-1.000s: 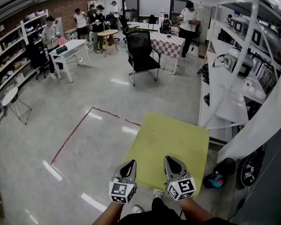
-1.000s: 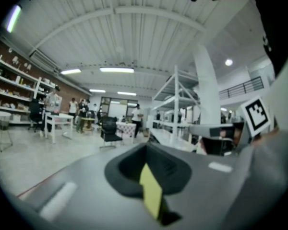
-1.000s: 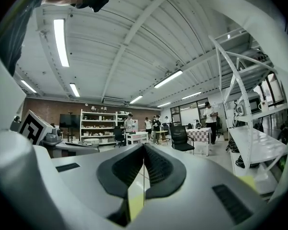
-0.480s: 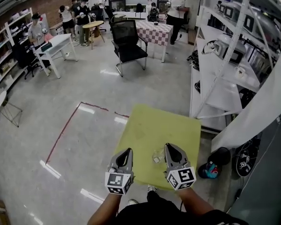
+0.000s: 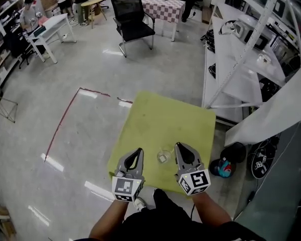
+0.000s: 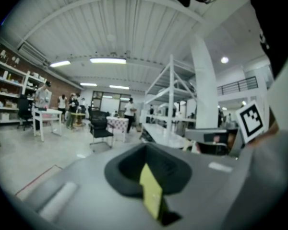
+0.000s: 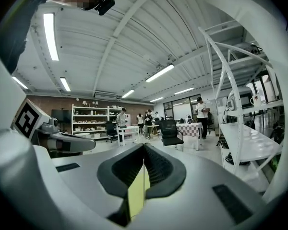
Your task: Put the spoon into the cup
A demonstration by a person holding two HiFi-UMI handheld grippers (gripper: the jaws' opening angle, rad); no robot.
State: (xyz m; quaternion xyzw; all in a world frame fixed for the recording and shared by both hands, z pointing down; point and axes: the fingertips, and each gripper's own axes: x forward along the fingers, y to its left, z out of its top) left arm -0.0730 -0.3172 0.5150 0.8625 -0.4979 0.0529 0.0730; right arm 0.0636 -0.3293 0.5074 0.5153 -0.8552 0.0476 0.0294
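Left tongs and right tongs closed, empty; only the head view shows the cup.

Table top far of the cup: free room, L to R. Cup stands by near edge betw. left gripper and right gripper, narrow gap each side. Shelf rack hems table's right side; floor at left lies open.
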